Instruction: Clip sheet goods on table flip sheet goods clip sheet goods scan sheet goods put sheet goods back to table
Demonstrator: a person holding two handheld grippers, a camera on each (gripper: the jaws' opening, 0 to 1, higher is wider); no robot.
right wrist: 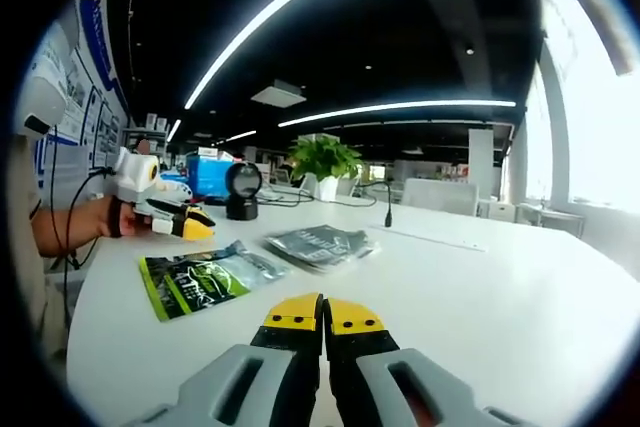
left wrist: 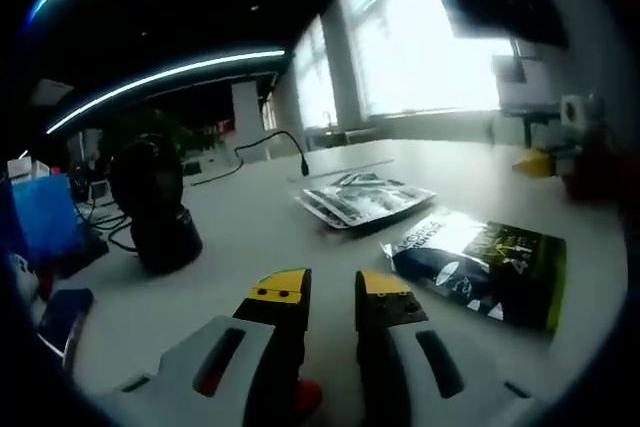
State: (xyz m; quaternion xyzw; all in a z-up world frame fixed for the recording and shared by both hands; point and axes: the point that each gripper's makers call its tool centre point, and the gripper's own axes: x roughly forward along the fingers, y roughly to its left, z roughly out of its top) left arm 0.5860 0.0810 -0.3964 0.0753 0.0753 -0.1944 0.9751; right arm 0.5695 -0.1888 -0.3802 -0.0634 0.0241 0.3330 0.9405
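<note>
Here, green packet (left wrist: 483, 259) flat, long axis toward window, left gripper (left wrist: 332, 289) fingers apart, empty, right gripper (right wrist: 322, 314) fingers together, empty.

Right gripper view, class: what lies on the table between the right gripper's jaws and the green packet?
Nothing: in the right gripper view, bare white table separates the right gripper from the green packet.

Green-black packet (left wrist: 480, 262), yellow-tipped claw (left wrist: 333, 292)

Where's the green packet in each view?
Left gripper view: green packet lies right of centre, just ahead of the jaws.
Right gripper view: it lies left of centre, below the left gripper.
Shared landmark: the grey packets lie just beyond it on the table.
</note>
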